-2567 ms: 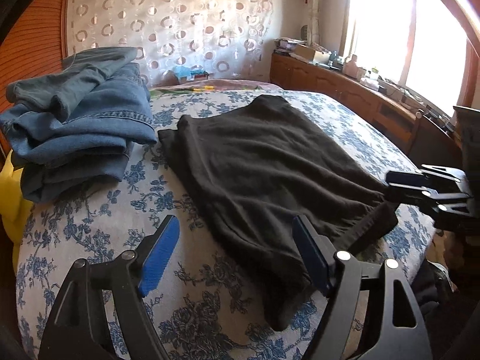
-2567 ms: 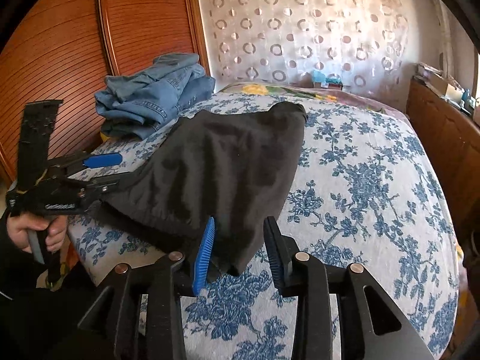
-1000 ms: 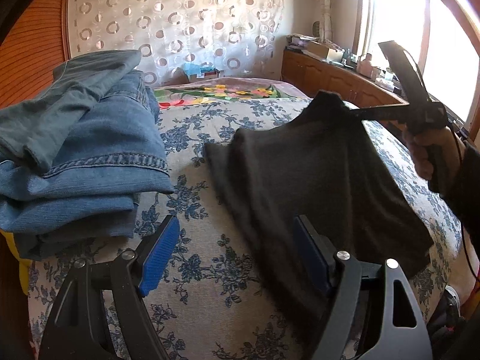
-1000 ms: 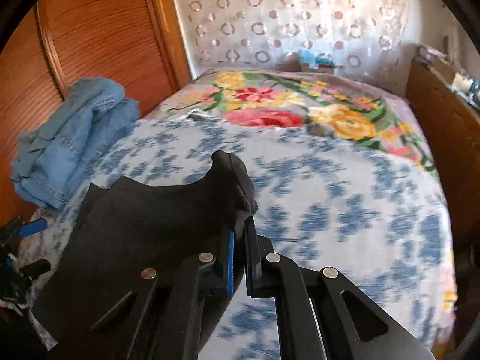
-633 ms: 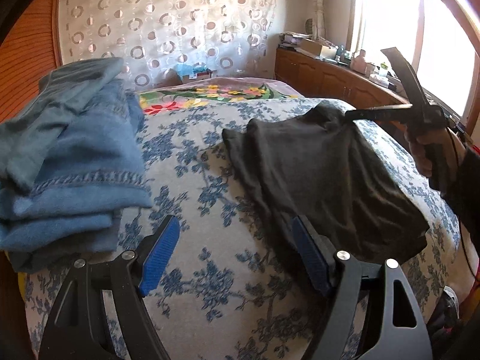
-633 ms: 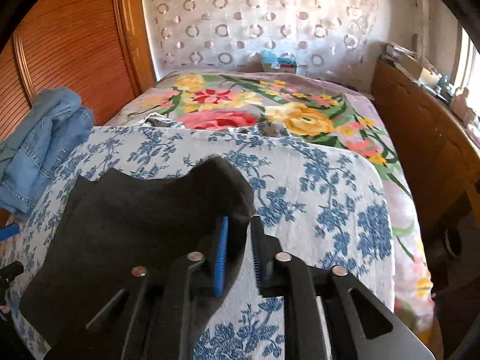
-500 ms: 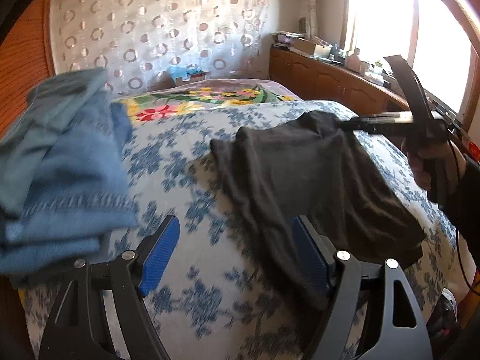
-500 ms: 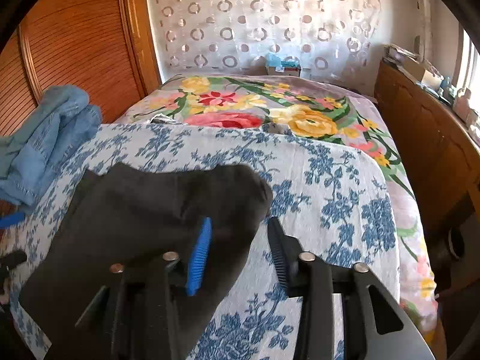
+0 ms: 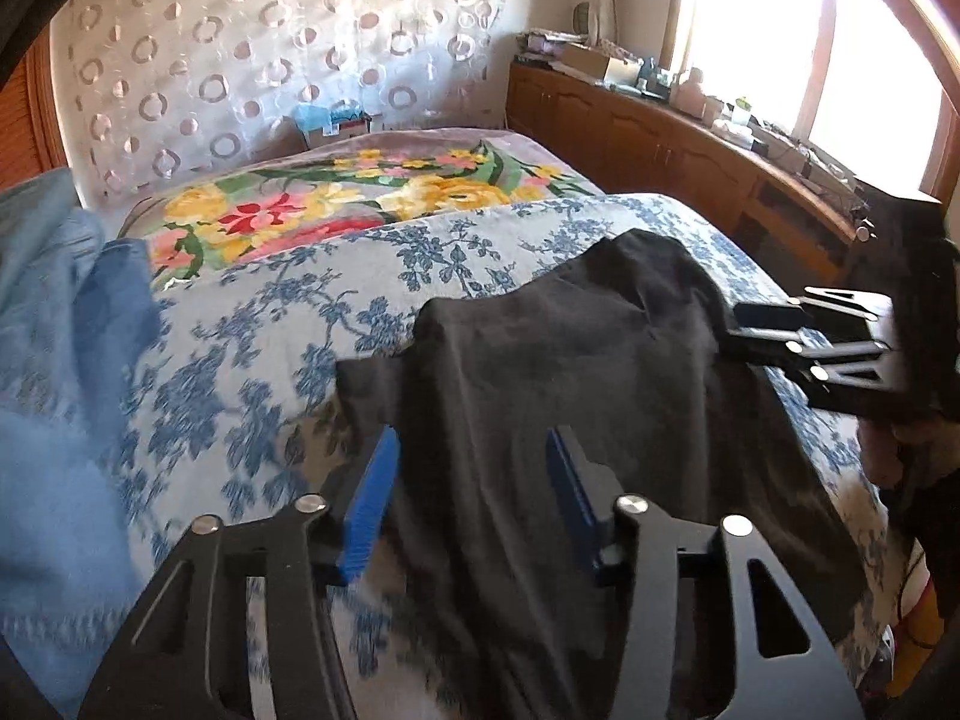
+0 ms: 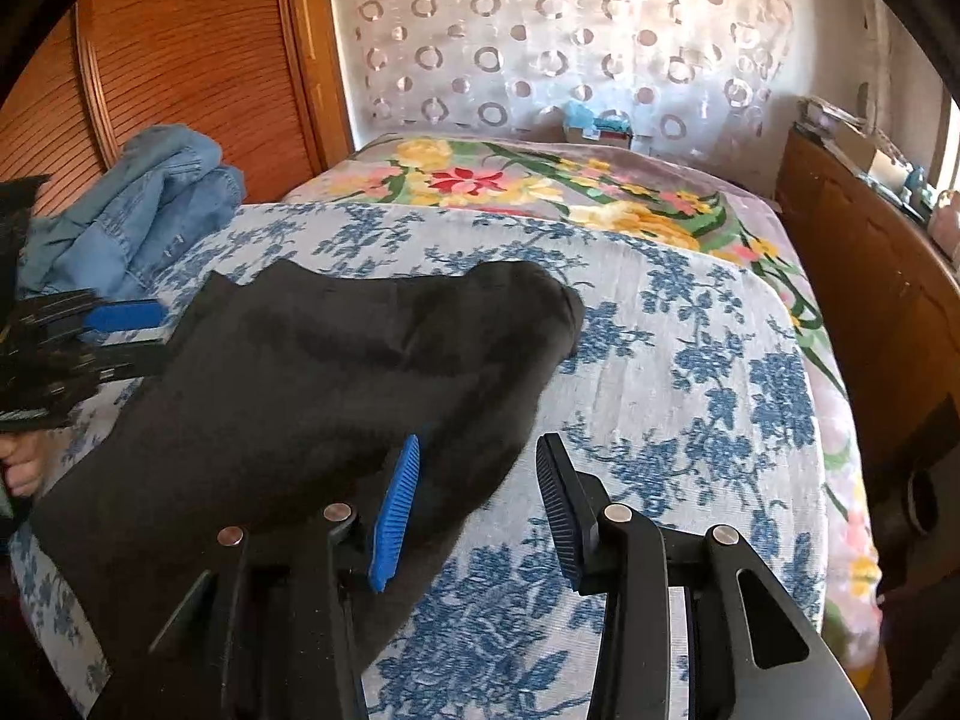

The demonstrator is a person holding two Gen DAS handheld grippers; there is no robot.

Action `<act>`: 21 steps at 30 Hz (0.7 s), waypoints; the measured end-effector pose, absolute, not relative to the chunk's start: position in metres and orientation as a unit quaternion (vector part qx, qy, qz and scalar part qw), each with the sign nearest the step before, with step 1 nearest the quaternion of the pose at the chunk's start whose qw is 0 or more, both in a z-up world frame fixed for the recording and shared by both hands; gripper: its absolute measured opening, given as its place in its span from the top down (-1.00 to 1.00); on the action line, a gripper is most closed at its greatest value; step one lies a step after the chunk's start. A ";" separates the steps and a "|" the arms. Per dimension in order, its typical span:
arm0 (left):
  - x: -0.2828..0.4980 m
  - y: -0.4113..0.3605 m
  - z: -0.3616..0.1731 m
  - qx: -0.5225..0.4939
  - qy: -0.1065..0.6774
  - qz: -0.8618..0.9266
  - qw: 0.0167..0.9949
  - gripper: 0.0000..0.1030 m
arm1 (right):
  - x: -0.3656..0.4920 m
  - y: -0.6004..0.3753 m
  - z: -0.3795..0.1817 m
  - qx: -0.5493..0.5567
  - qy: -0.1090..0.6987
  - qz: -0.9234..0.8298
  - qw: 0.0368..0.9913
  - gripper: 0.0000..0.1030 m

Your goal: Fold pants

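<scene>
The black pants lie folded over on the blue-flowered bedspread; they also show in the right wrist view. My left gripper is open and empty, its fingers straddling the pants' near left part. My right gripper is open and empty, over the pants' right edge; its left finger is above the cloth. The right gripper also shows in the left wrist view, beside the pants' far right corner. The left gripper shows at the left edge of the right wrist view.
A pile of blue jeans lies on the bed's left side, also in the right wrist view. A flowered blanket covers the far end. A wooden sideboard runs along the right, a wooden wardrobe on the left.
My right gripper carried the pants' far end over, opened and let it go; it has since drawn back. My left gripper narrowed somewhat and moved right over the pants.
</scene>
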State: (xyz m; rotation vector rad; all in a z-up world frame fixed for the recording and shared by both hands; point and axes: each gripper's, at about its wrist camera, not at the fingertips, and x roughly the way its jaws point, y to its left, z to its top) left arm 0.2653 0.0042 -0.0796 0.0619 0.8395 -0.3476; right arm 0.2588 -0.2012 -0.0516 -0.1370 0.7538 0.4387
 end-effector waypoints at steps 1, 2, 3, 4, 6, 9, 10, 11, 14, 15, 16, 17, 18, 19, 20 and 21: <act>0.270 0.002 -0.081 0.031 0.408 -0.168 0.897 0.08 | 0.257 -0.200 -0.052 -0.069 0.364 0.212 0.904 0.18; 0.275 0.000 -0.082 0.032 0.411 -0.168 0.895 0.09 | 0.257 -0.199 -0.053 -0.073 0.363 0.213 0.904 0.18; 0.280 -0.001 -0.083 0.033 0.413 -0.168 0.894 0.13 | 0.257 -0.197 -0.054 -0.075 0.363 0.212 0.904 0.18; 0.286 -0.003 -0.083 0.035 0.415 -0.166 0.894 0.13 | 0.256 -0.196 -0.054 -0.076 0.364 0.212 0.904 0.18; 0.294 -0.002 -0.085 0.034 0.419 -0.164 0.893 0.14 | 0.256 -0.194 -0.056 -0.079 0.366 0.213 0.902 0.18; 0.307 -0.003 -0.089 0.032 0.427 -0.159 0.890 0.17 | 0.255 -0.193 -0.058 -0.080 0.367 0.214 0.902 0.18; 0.310 -0.003 -0.091 0.032 0.429 -0.159 0.889 0.18 | 0.256 -0.193 -0.059 -0.080 0.369 0.215 0.901 0.18; 0.314 -0.002 -0.092 0.032 0.430 -0.157 0.888 0.18 | 0.256 -0.193 -0.059 -0.078 0.370 0.215 0.901 0.18; 0.323 0.000 -0.094 0.028 0.433 -0.144 0.889 0.19 | 0.256 -0.190 -0.060 -0.082 0.371 0.210 0.901 0.18; 0.326 0.001 -0.094 0.025 0.434 -0.144 0.889 0.22 | 0.256 -0.189 -0.060 -0.085 0.370 0.209 0.901 0.18; 0.328 0.001 -0.093 0.023 0.434 -0.143 0.889 0.28 | 0.256 -0.189 -0.060 -0.086 0.370 0.208 0.902 0.18; 0.330 0.001 -0.093 0.022 0.434 -0.141 0.890 0.29 | 0.256 -0.189 -0.060 -0.084 0.370 0.208 0.901 0.18; 0.332 0.002 -0.093 0.021 0.434 -0.143 0.889 0.36 | 0.257 -0.189 -0.060 -0.083 0.371 0.208 0.901 0.18; 0.333 0.002 -0.094 0.020 0.434 -0.146 0.889 0.43 | 0.257 -0.190 -0.060 -0.082 0.370 0.208 0.902 0.18; 0.334 0.001 -0.094 0.019 0.432 -0.148 0.889 0.47 | 0.256 -0.190 -0.060 -0.083 0.370 0.207 0.902 0.18; 0.333 0.000 -0.093 0.021 0.430 -0.150 0.890 0.55 | 0.256 -0.189 -0.060 -0.084 0.369 0.207 0.902 0.18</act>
